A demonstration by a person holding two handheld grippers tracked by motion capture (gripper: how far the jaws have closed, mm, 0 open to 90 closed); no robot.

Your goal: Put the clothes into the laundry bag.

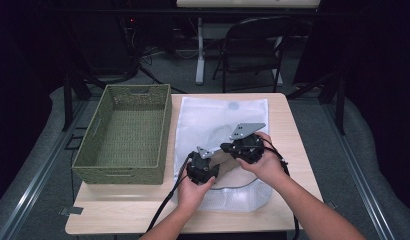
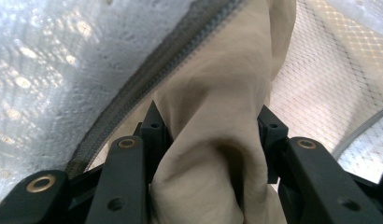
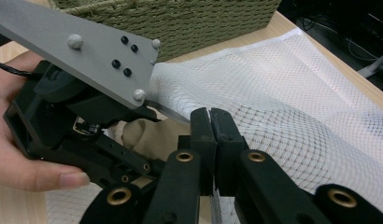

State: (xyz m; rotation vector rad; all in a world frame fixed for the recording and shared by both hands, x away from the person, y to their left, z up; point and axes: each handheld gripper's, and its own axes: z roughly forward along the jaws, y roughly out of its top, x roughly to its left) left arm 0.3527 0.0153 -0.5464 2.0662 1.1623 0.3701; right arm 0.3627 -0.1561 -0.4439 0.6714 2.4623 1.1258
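Observation:
A white mesh laundry bag (image 1: 220, 117) lies flat on the table, its zipper (image 2: 157, 79) open along the near edge. In the left gripper view my left gripper (image 2: 210, 116) is shut on a bunched beige cloth (image 2: 217, 154), which reaches past the zipper into the bag's mouth. In the high view the left gripper (image 1: 213, 162) sits at the bag's near end, with the cloth (image 1: 225, 159) between the two grippers. My right gripper (image 3: 211, 116) is shut on the mesh bag's (image 3: 283, 116) edge by the zipper tape. It sits just right of the left gripper (image 3: 77, 116).
A green woven basket (image 1: 124, 135) stands on the left half of the wooden table (image 1: 288, 130), close to the bag's left side. A dark folding chair (image 1: 253, 45) and cables stand on the floor beyond the far edge.

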